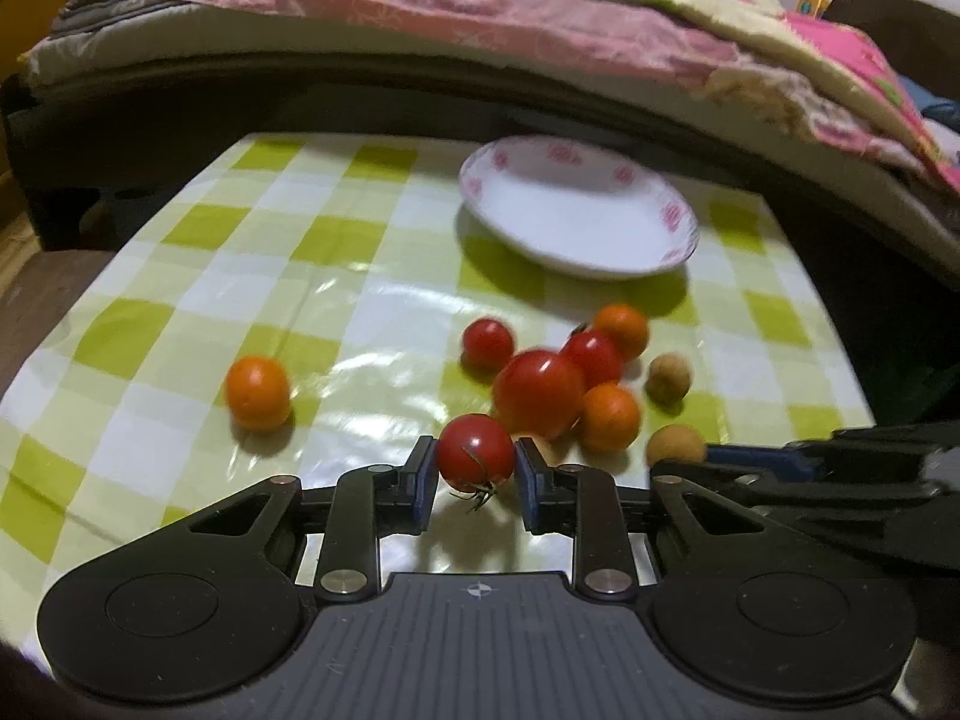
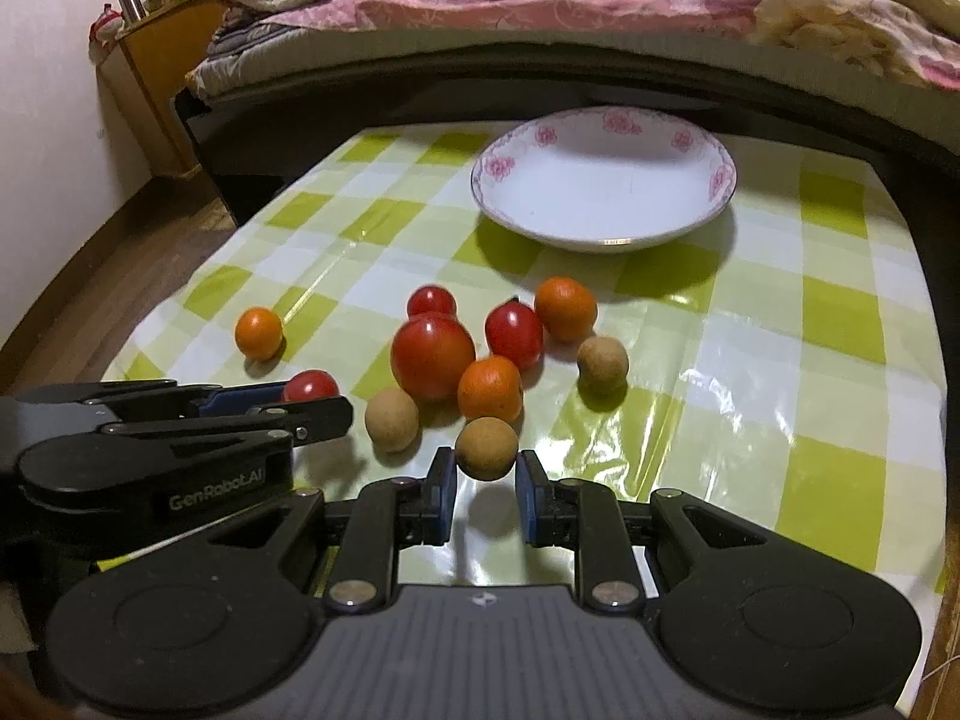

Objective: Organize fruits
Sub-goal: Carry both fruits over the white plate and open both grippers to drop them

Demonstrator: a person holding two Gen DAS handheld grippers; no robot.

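Barely begun: plate empty, 9 fruits loose on counter. Left gripper jaws pinching small tomato; right gripper jaws pinching brown fruit. Everything left to plate.

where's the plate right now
The plate sits empty at the table's far side, right of centre in both views, just beyond the fruit cluster and before the bed.

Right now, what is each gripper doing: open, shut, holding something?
Left gripper: shut on a small red tomato.
Right gripper: shut on a round brown fruit.
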